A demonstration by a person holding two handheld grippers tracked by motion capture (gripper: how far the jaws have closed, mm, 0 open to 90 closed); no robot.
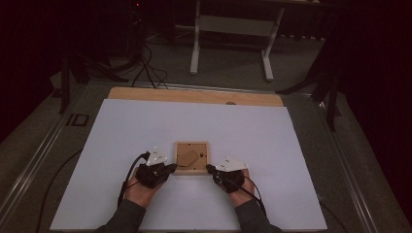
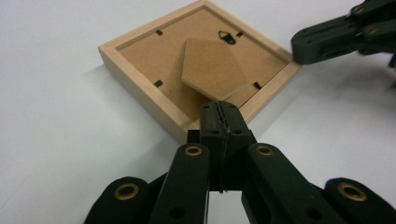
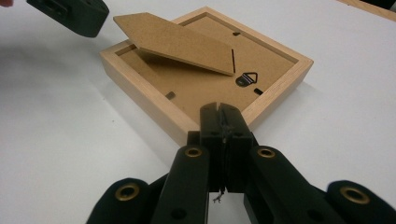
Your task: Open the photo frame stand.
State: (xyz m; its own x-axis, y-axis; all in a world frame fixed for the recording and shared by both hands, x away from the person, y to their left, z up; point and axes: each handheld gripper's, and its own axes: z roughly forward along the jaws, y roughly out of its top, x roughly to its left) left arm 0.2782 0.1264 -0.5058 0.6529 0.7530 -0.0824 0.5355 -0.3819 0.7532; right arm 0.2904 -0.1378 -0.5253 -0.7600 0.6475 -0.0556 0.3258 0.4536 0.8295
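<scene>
A small light-wood picture frame (image 1: 192, 158) lies face down on the white board, its brown backing upward. The backing's stand flap (image 3: 177, 42) is lifted at an angle, with a metal hanger (image 3: 246, 78) beside it. My left gripper (image 1: 172, 167) is at the frame's near left corner. Its jaws (image 2: 219, 109) are shut with nothing between them, and their tips are right at the frame's (image 2: 154, 60) corner. My right gripper (image 1: 210, 169) is at the near right corner, also shut and empty (image 3: 219, 112). Each gripper view shows the other gripper across the frame: the right one (image 2: 327, 39) and the left one (image 3: 70, 14).
The white board (image 1: 145, 126) covers most of the wooden table, whose bare edge (image 1: 194, 95) shows at the far side. Cables (image 1: 128, 177) trail back from the grippers toward the person. Beyond the table stand a white desk frame (image 1: 233, 29) and floor cables (image 1: 150, 68).
</scene>
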